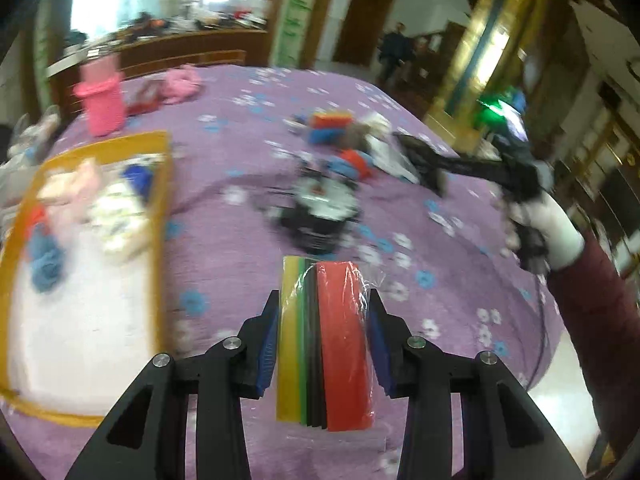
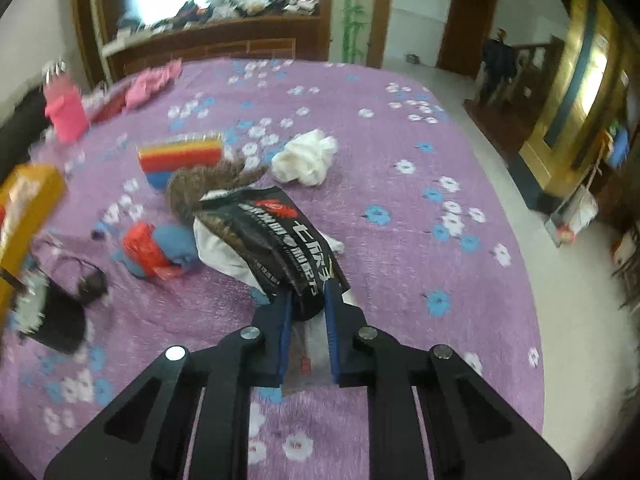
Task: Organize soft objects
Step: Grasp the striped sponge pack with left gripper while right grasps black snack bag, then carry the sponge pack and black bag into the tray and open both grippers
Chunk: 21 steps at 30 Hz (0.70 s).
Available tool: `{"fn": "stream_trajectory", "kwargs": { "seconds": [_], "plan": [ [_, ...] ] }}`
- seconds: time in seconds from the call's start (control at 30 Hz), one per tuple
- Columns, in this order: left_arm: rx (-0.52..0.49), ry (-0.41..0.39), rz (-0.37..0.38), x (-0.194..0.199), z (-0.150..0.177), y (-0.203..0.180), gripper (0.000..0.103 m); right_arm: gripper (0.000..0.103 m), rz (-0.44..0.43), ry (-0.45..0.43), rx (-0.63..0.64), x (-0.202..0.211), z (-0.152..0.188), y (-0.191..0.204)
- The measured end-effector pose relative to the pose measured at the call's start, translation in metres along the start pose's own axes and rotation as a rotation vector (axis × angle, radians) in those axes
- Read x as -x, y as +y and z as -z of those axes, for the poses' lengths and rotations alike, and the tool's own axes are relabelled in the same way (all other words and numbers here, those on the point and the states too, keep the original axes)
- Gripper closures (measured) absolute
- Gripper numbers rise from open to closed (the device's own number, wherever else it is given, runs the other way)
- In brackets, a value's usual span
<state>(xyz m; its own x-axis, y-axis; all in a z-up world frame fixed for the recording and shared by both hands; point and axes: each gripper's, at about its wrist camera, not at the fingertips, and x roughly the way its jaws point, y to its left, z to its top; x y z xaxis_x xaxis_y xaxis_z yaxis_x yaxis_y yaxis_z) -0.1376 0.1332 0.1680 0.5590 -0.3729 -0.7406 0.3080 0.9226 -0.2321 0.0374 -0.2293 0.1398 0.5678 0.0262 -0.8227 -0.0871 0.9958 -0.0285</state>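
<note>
1. Left wrist view: my left tongs point(image 1: 325, 334) sit at the bottom middle of the frame, closed on a wrapped stack of coloured foam sheets point(image 1: 326, 344). The stack stands on edge between the blue pads, yellow side to the left, red to the right, plastic wrap crinkled against the right pad.
2. At the left edge lies a yellow-rimmed tray point(image 1: 160, 216) holding a few soft items, blurred. It is well apart from the stack I hold.
3. At the right of that view my gloved right hand point(image 1: 548, 232) reaches toward the pile in the middle of the purple flowered bedspread point(image 1: 224, 128).
4. Right wrist view: my right tongs point(image 2: 308, 304) are low in the middle, narrowed onto the near end of a black printed packet point(image 2: 280, 236) with a clear plastic edge.
5. Left of the packet lie a red and blue bundle point(image 2: 154, 248) and a rainbow sponge block point(image 2: 180, 156); above it, a white cloth point(image 2: 306, 160).
</note>
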Motion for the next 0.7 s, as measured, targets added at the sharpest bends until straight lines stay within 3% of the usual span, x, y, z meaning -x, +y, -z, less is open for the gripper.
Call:
{"fn": "stream_trajectory", "kwargs": {
  "seconds": [0.17,0.33,0.57,0.7],
  "plan": [
    [0.076,-0.062,-0.067,0.033,0.011,0.037,0.065,0.093,-0.083,-0.029,-0.106,0.043,0.003,-0.014],
    [0.156,-0.105,-0.165,0.062,0.025,0.080,0.065,0.093,-0.271,-0.023,-0.171,0.085,0.008,0.010],
    [0.209,-0.075,-0.367,0.077,0.027,0.145,0.064,0.093,-0.604,0.058,-0.167,0.095,0.007,0.115],
    [0.236,-0.020,-0.410,0.061,0.020,0.172,0.064,0.092,-0.740,0.116,-0.151,0.084,0.003,0.182]
  ]
}}
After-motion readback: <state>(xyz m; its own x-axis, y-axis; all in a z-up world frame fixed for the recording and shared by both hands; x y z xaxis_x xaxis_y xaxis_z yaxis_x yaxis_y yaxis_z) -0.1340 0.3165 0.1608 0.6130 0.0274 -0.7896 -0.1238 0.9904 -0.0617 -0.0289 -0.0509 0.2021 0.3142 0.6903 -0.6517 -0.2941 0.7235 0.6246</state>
